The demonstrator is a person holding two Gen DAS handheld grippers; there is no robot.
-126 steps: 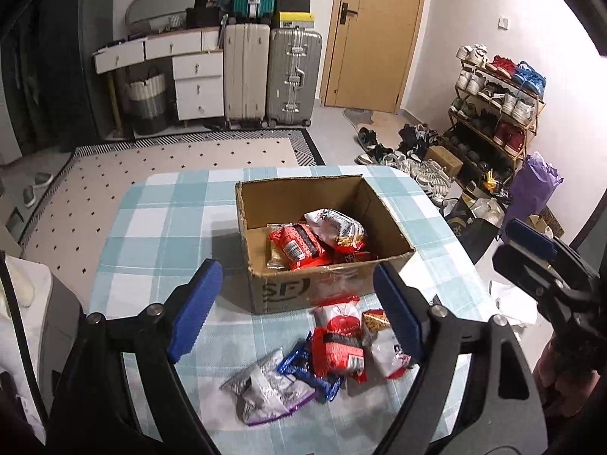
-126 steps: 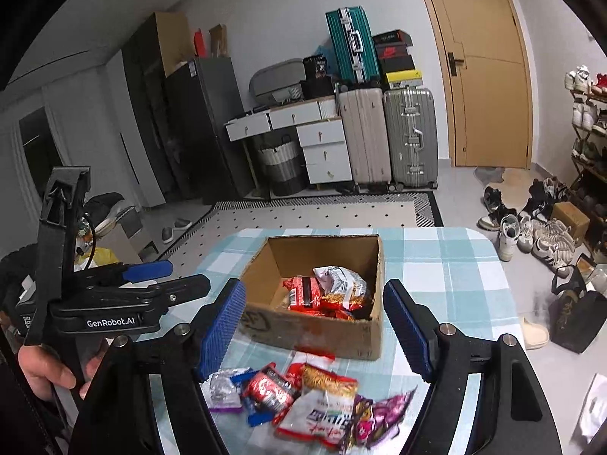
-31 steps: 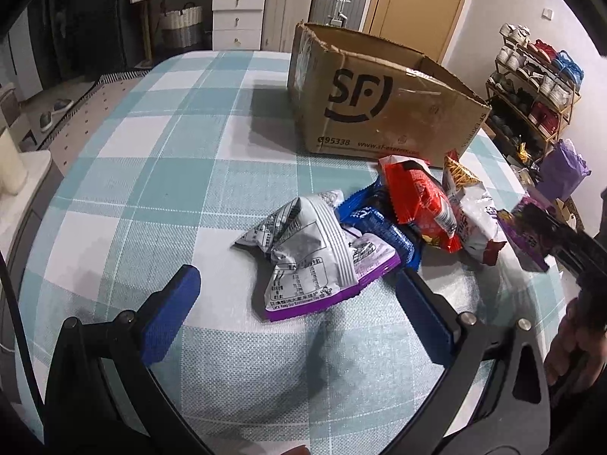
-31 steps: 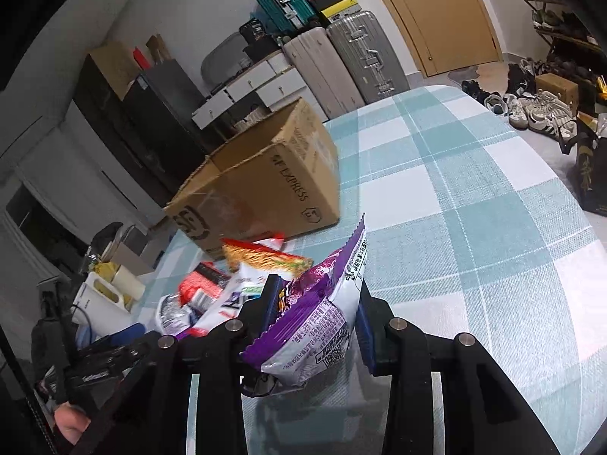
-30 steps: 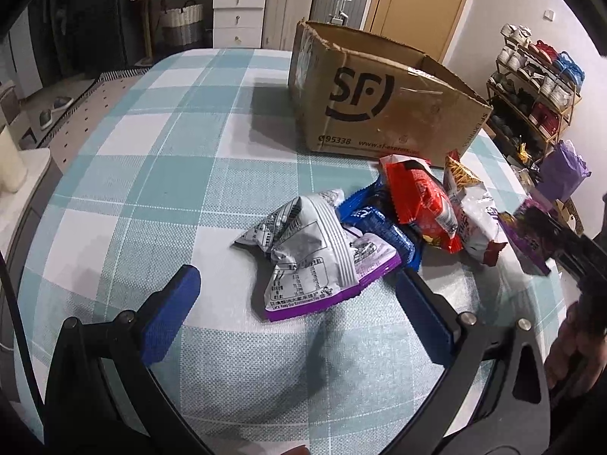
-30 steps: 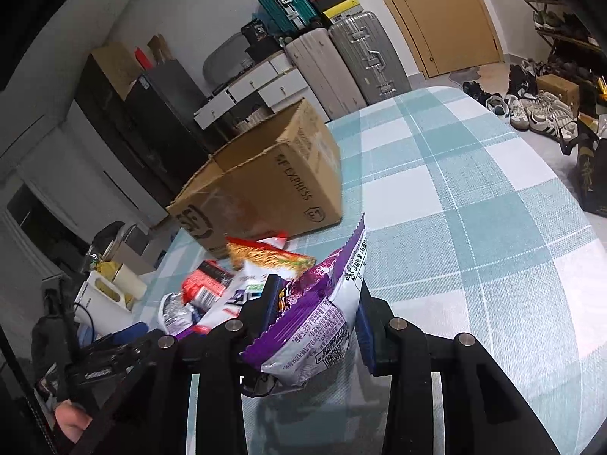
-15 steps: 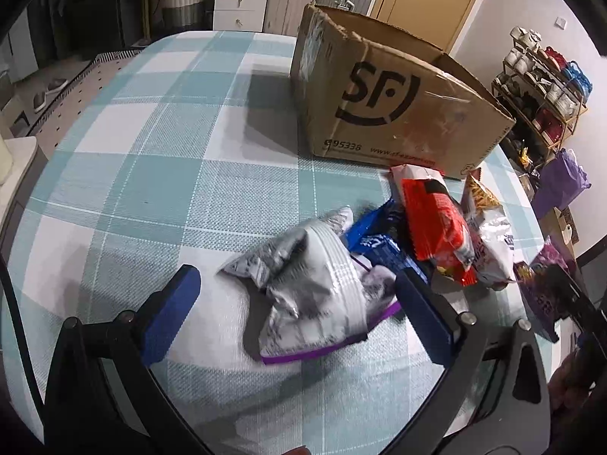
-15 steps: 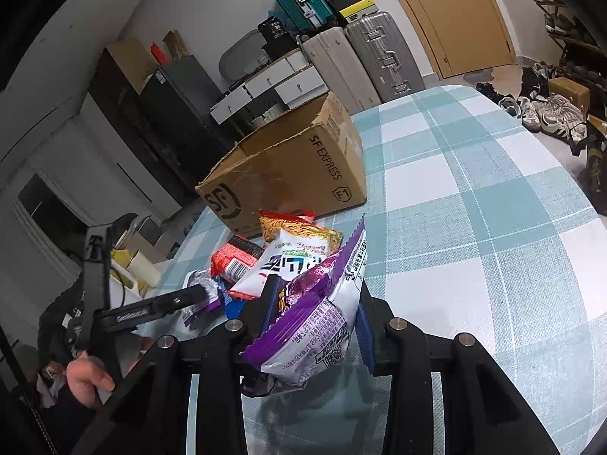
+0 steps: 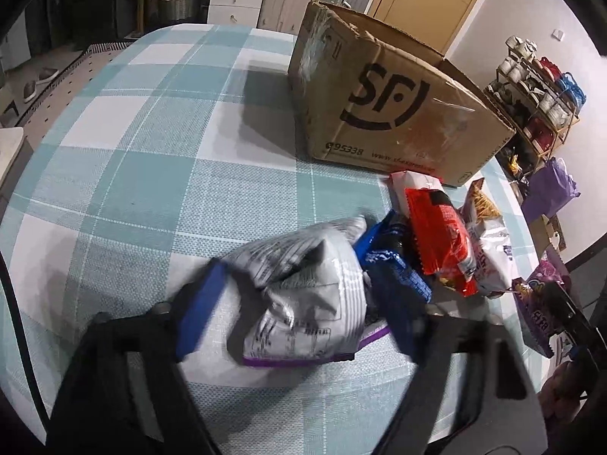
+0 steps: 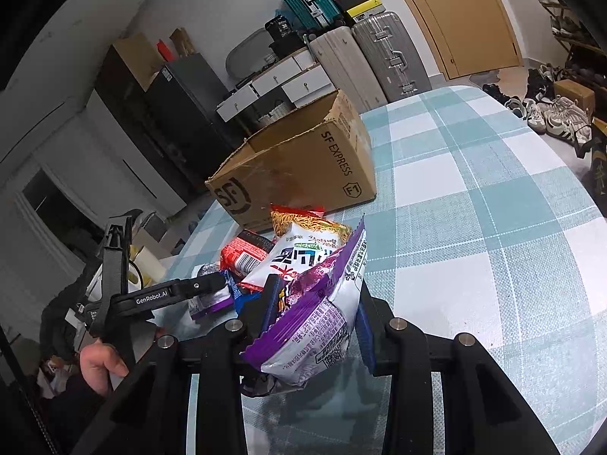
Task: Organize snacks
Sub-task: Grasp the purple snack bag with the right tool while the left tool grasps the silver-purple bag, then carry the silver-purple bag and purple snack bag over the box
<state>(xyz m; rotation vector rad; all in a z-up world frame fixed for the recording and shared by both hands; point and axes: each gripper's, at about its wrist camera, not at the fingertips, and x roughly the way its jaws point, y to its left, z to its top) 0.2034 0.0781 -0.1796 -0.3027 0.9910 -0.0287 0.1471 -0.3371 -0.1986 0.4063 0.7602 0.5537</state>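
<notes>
An open SF cardboard box (image 9: 394, 113) stands on the checked tablecloth (image 9: 144, 174); it also shows in the right wrist view (image 10: 296, 174). In front of it lies a heap of snack packets: a silver and purple bag (image 9: 307, 299), a blue packet (image 9: 394, 265), a red packet (image 9: 440, 235) and a white noodle bag (image 9: 489, 239). My left gripper (image 9: 303, 303) has its blue pads on either side of the silver bag, closing in, blurred. My right gripper (image 10: 315, 314) is shut on a purple snack bag (image 10: 315, 326), held just above the table.
Suitcases (image 10: 390, 53) and white drawers (image 10: 288, 76) stand behind the table, by a wooden door (image 10: 466, 11). A shoe rack (image 9: 538, 91) and shoes on the floor (image 10: 550, 110) lie to the right. The table's right edge is near the purple bag.
My left gripper has moved forward onto the silver bag and its jaws have narrowed around it. My right gripper has lifted a little with the purple bag still in it.
</notes>
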